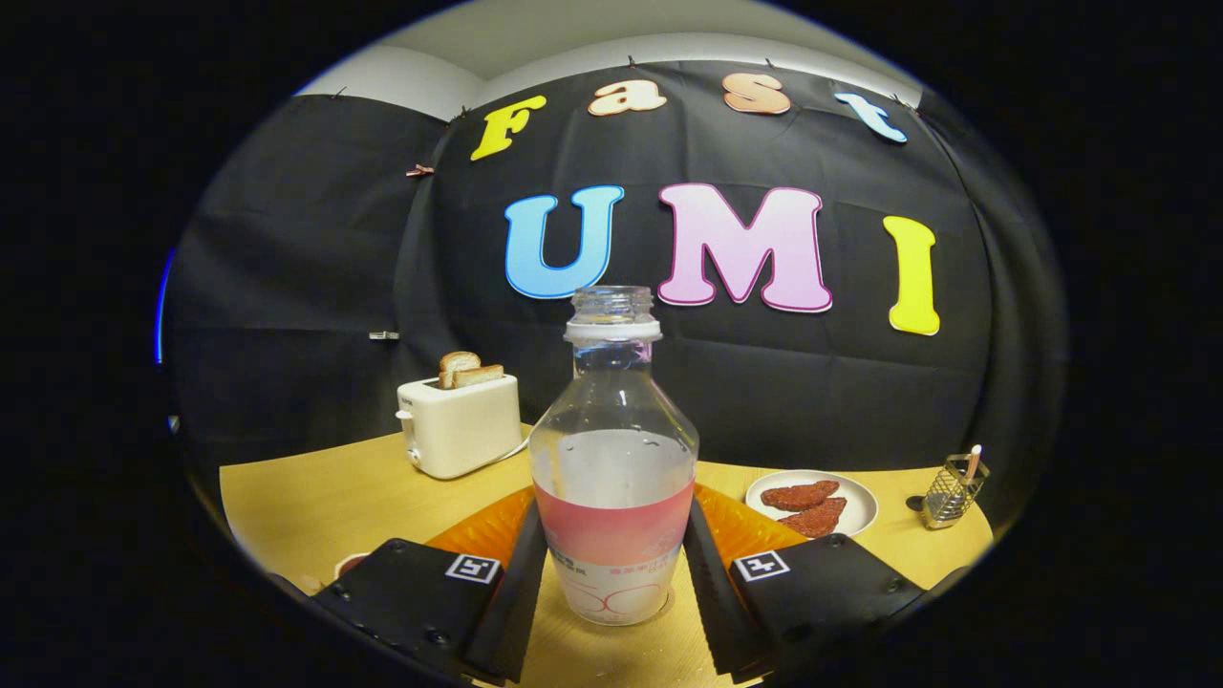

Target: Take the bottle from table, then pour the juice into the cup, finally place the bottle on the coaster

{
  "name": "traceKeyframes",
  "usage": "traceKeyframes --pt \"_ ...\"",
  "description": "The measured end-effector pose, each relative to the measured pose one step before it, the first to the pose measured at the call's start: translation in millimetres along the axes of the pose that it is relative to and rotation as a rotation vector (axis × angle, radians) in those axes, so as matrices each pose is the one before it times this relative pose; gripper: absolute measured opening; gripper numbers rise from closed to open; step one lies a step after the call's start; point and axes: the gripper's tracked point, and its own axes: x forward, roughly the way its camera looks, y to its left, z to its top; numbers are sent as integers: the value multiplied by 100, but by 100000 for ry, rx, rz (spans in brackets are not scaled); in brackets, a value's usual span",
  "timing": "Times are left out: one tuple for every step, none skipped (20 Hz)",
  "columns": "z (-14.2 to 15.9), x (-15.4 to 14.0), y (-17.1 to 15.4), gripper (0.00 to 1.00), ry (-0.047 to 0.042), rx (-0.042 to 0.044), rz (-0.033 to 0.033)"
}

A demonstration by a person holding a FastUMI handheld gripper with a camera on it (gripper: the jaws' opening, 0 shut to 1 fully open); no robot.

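The clear plastic bottle [613,459], uncapped, with a pink label band and a pale liquid filling roughly its lower half, is seen upright between the two fingers of the gripper [613,583]. Its base appears to rest on a round wooden coaster [611,626] lying on the light wooden table [315,497], though contact at the base cannot be fully confirmed. The jaws are set against the bottle's lower body on both sides; they are read as pinching it, not spread wide.

An orange ribbed object [487,530] is noted behind the bottle, largely hidden; whether it is the cup cannot be told, and its contents are not visible.

Stage judged: either late, with the bottle being set on the coaster and release left, or early. The frame alone does not decide whether pouring has been done.

Also recorded: a cream toaster [461,425] holding toast, a white plate [855,489] with reddish-brown pieces, a wire holder [954,492].
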Motion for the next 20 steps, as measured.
traceKeyframes --pt "-797 632 -368 73 964 258 -406" --pt "-808 667 -385 73 985 450 -512" --pt "-666 660 -278 73 721 841 -415" --pt "-571 675 -244 74 309 1132 -445" --pt "-494 587 -259 74 112 1456 -485" --pt "-460 626 -80 74 235 1498 -104" --pt "-526 486 -120 74 334 726 -360" --pt "-391 474 -203 74 187 381 -346" --pt "-445 382 -151 74 282 582 -444" --pt "-396 309 -134 73 327 1052 -185" --pt "-388 272 63 73 230 772 -35" --pt "-282 246 5 74 487 360 -46" --pt "-202 167 54 74 451 -52 168" --pt "-369 82 -11 74 676 -361 110" --pt "-254 37 -54 74 600 177 -55" --pt "-238 -63 103 74 511 669 300" --pt "-341 21 9 74 520 362 92" --pt "-215 63 -11 75 724 -76 -173" --pt "-100 -46 -38 75 645 103 -11" --pt "12 -95 -16 76 -658 180 -374"
